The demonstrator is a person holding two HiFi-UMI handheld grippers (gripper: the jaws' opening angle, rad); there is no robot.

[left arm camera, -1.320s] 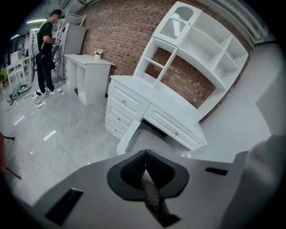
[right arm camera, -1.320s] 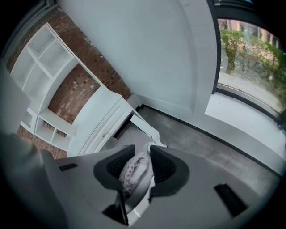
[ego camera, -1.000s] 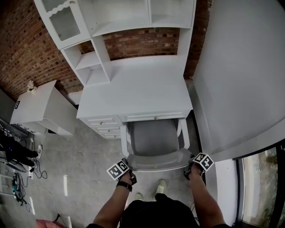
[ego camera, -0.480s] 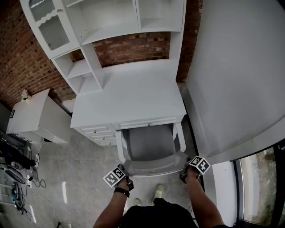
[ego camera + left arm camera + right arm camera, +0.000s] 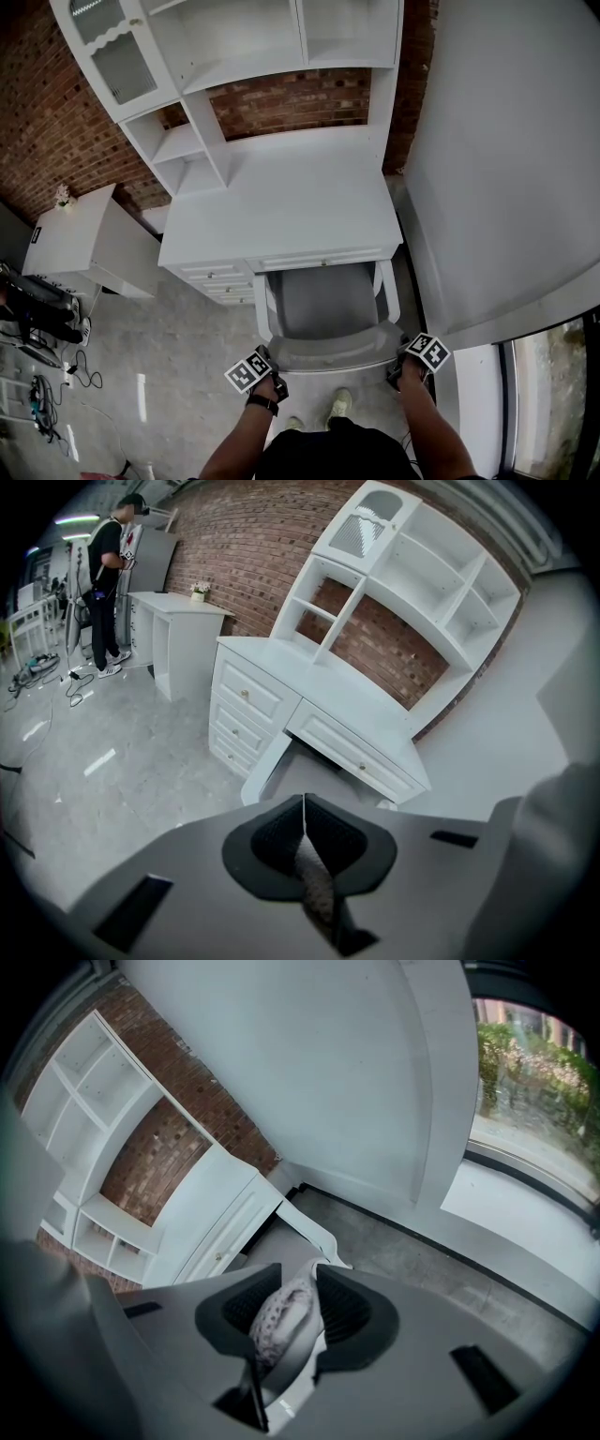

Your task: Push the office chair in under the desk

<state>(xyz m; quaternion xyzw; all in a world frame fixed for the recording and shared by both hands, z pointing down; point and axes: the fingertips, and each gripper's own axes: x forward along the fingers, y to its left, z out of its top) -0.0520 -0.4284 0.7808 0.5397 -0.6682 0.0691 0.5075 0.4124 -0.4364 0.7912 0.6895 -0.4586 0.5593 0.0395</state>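
Head view: chair (image 5: 323,305) sits just ahead of both tongs, its seat partly under the desk (image 5: 291,206). Backrest (image 5: 328,354) spans from left tongs (image 5: 270,367) to right tongs (image 5: 401,361).

Left tongs: jaws fully together at the backrest's left corner. A thin speckled strip shows at the seam; whether it is pinched cannot be told.

Right tongs: jaws partway apart, clamped on the speckled padded edge at the backrest's right corner.

Change over the last second: very little. Both tongs stay on the same corners. The chair stands about as far under the desk as before, and only the camera has drifted. The rear of the seat still shows between the desk front and the tongs.

Reading: push paused or creeping, chair not yet home. It likely needs another straight shove from both corners. Armrests (image 5: 386,292) pass close to the desk front, so watch them.
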